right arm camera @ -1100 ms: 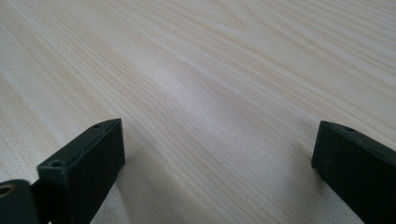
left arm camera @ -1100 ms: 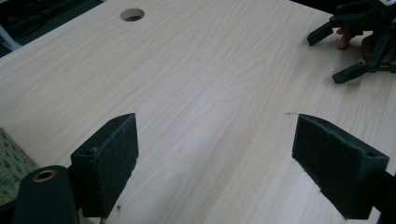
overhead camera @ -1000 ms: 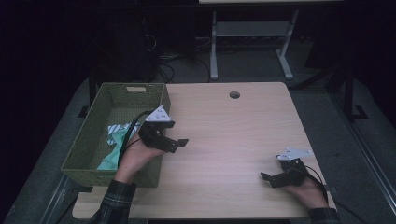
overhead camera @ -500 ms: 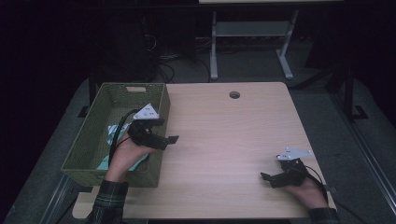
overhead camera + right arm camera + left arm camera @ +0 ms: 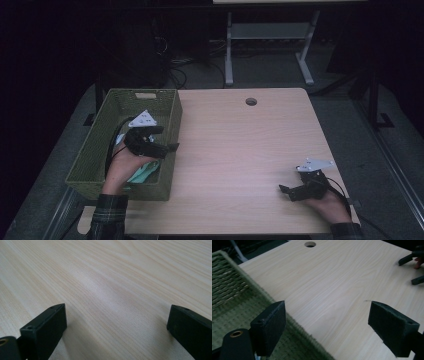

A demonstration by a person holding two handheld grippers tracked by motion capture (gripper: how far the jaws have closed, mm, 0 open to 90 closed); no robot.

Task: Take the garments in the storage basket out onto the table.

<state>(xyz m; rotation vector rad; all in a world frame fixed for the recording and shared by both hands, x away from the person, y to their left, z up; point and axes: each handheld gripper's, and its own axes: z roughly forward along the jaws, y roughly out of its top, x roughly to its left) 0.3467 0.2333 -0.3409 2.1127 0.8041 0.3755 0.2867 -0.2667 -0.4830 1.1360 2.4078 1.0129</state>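
High view: green basket (image 5: 172, 150) beside table (image 5: 240, 150).

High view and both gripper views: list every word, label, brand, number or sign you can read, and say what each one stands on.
None can be read.
The green basket, the wooden table and both grippers, left and right, bear no legible text.
The pale tag on the basket's far rim is too small to tell if it carries writing.
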